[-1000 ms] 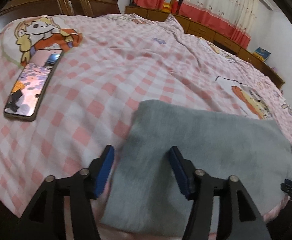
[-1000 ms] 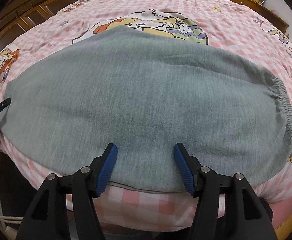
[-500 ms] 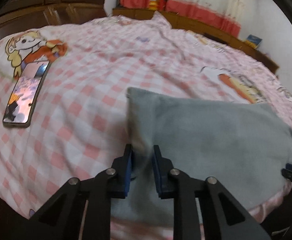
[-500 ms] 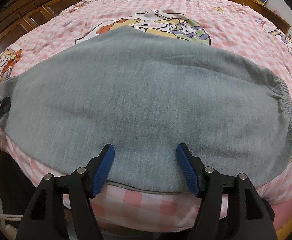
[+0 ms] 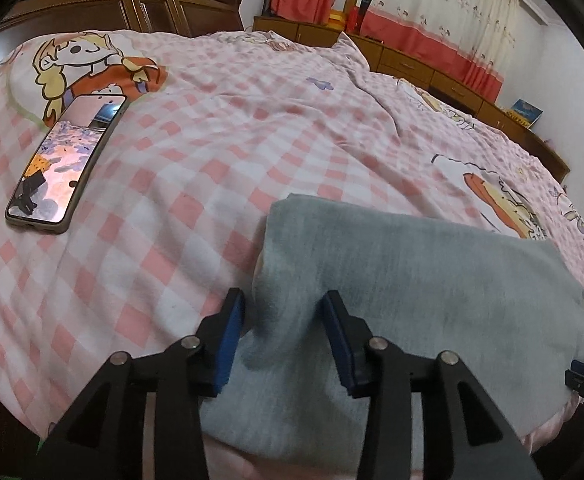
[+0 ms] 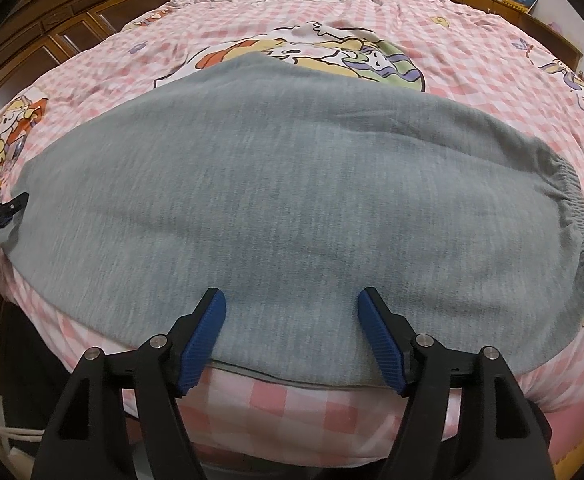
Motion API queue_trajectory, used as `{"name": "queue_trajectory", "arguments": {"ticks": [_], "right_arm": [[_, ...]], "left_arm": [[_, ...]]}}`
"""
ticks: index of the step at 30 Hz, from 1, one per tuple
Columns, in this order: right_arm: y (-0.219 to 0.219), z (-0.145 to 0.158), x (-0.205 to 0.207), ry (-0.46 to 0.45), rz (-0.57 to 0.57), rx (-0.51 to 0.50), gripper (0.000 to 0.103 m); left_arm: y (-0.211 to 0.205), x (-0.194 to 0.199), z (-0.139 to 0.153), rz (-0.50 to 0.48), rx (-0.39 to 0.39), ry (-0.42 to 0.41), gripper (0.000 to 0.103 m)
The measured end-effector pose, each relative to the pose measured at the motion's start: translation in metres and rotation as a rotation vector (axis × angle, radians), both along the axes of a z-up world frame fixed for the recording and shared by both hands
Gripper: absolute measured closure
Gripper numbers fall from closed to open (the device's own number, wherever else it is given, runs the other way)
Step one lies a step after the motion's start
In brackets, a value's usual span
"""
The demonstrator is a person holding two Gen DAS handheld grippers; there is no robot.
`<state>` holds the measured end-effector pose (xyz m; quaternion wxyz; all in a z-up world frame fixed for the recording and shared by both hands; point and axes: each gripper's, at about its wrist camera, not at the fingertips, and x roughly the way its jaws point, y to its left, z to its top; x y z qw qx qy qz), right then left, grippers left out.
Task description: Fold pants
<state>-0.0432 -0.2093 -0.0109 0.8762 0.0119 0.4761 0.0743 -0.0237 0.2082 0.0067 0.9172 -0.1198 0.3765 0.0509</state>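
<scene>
your left gripper [image 5: 282, 334] is opening over the pants' [image 6: 292, 208] left end, right gripper [image 6: 292, 336] widening at their near edge, neither gripping.

Left gripper [image 5: 282, 330] opening, jaws astride a raised ridge of the folded grey pants [image 5: 412, 280] on the pink checked bedspread [image 5: 212, 152]; phone [image 5: 66, 162] lies far left.
</scene>
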Motion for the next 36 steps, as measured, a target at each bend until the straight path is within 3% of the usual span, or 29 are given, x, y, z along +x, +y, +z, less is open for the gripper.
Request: {"name": "queue_trajectory", "arguments": {"ticks": [6, 9, 11, 13, 19, 25, 29, 36], "right_arm": [[-0.001, 0.001, 0.001, 0.003, 0.011, 0.001, 0.032], [-0.003, 0.003, 0.001, 0.010, 0.011, 0.013, 0.032], [-0.003, 0.004, 0.000, 0.011, 0.011, 0.019, 0.032], [-0.003, 0.006, -0.003, 0.010, 0.017, 0.021, 0.032], [-0.012, 0.015, -0.011, 0.011, 0.006, 0.109, 0.034], [-0.012, 0.020, -0.020, 0.001, 0.017, 0.143, 0.034], [-0.011, 0.024, -0.027, -0.011, 0.030, 0.154, 0.035], [-0.017, 0.023, -0.033, -0.022, 0.030, 0.180, 0.034]], "left_arm": [[-0.010, -0.004, 0.002, -0.020, 0.032, 0.007, 0.062], [-0.015, -0.002, 0.005, -0.045, 0.034, 0.012, 0.074], [-0.016, -0.001, 0.006, -0.062, 0.033, 0.018, 0.088], [-0.021, -0.001, 0.010, -0.081, 0.049, 0.027, 0.093], [-0.017, -0.011, 0.033, -0.101, -0.031, 0.017, 0.095], [-0.025, -0.019, 0.067, -0.128, -0.042, 0.000, 0.095], [-0.046, -0.023, 0.088, -0.188, -0.041, -0.012, 0.095], [-0.106, -0.022, 0.111, -0.322, -0.122, 0.001, 0.095]]}}
